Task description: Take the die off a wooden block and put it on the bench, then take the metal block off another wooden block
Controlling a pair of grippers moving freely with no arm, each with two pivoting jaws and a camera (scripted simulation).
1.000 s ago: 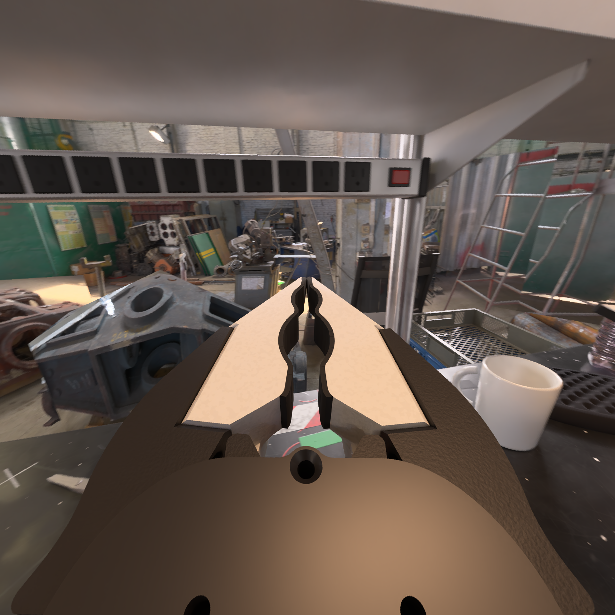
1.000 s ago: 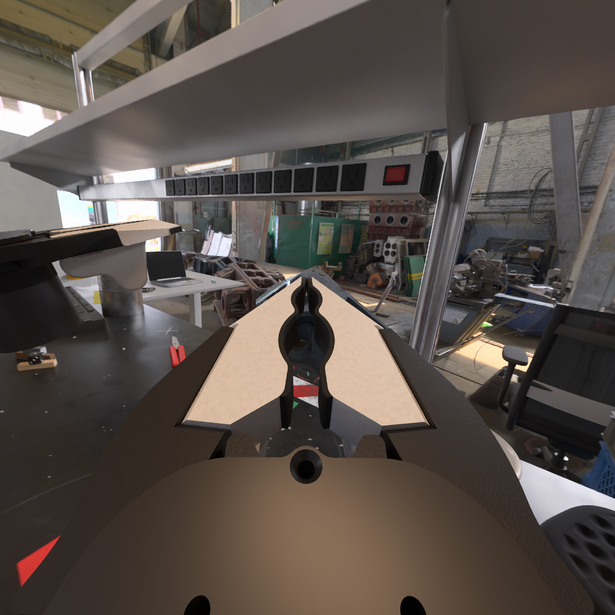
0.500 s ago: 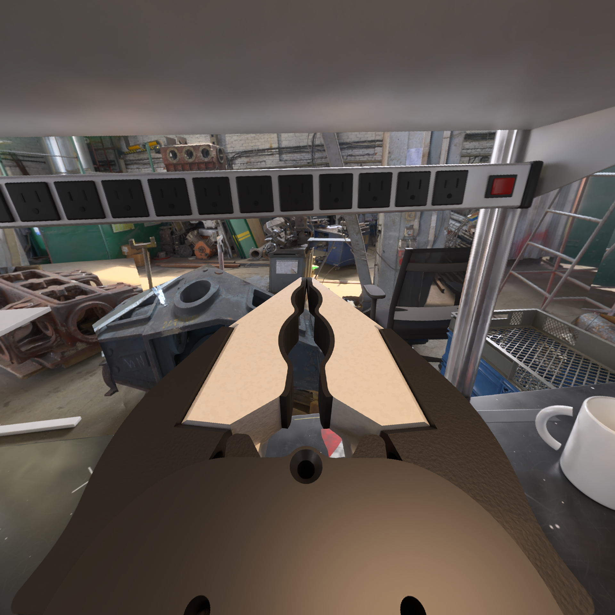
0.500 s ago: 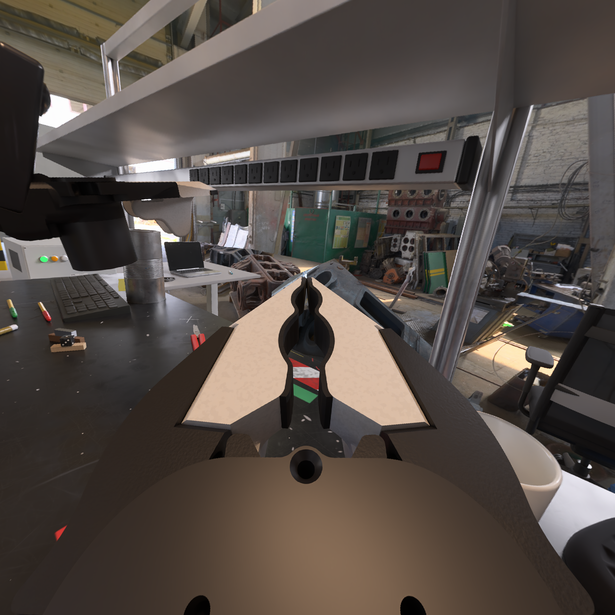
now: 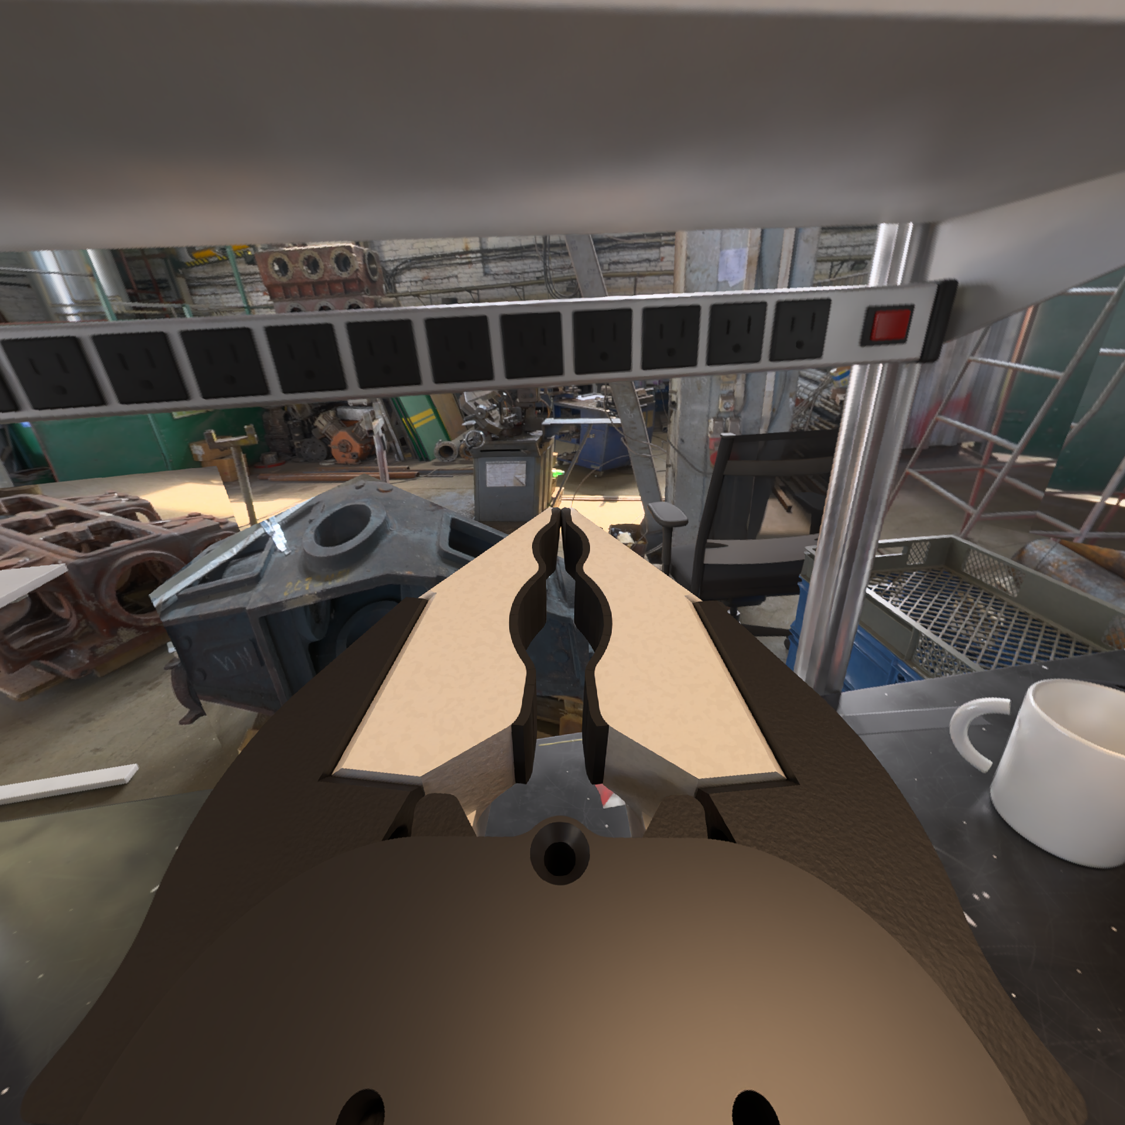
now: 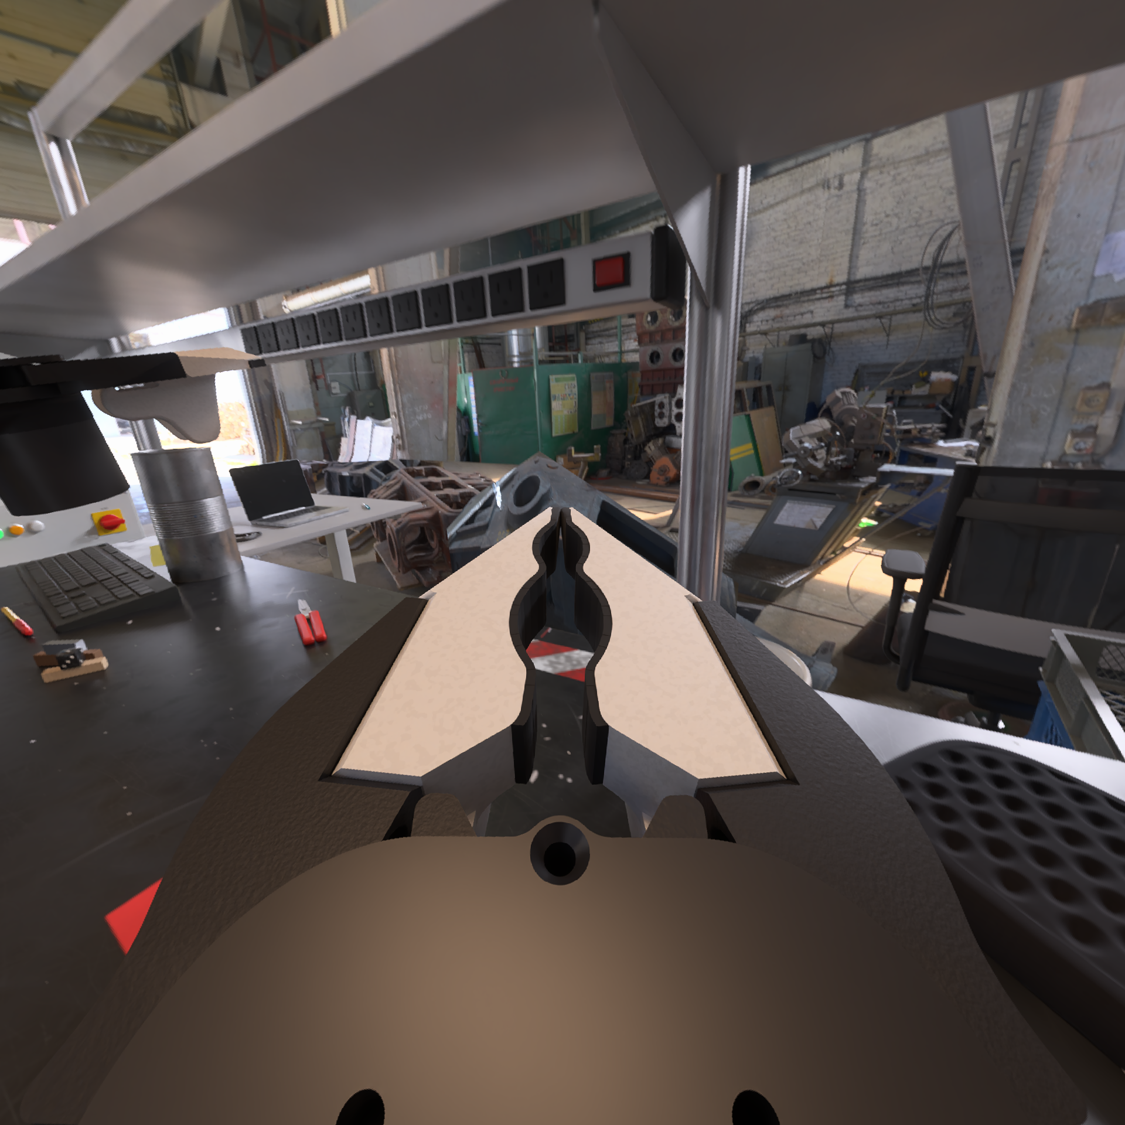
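In the right wrist view a small cluster of wooden blocks point(image 6: 73, 666) lies on the dark bench point(image 6: 182, 761) at the far left. A black die point(image 6: 71, 657) sits on it, with a grey metal block point(image 6: 63, 644) just behind. My right gripper point(image 6: 560, 514) is shut and empty, well to the right of the blocks and pointing past the bench's far edge. My left gripper point(image 5: 560, 511) is shut and empty. It also shows in the right wrist view point(image 6: 243, 362), hovering high above the keyboard. The blocks do not show in the left wrist view.
A keyboard point(image 6: 91, 584), a metal can point(image 6: 182, 517), red pliers point(image 6: 310, 624) and a red marker point(image 6: 17, 621) lie on the bench's left. A white mug point(image 5: 1065, 773) stands at the right. A shelf point(image 5: 548, 109) with a power strip point(image 5: 462, 353) hangs overhead, on a steel post point(image 6: 706, 396).
Both grippers stay shut. The left view has swung left, sliding the mug toward the right edge. The right view has shifted, showing more of the keyboard and can.
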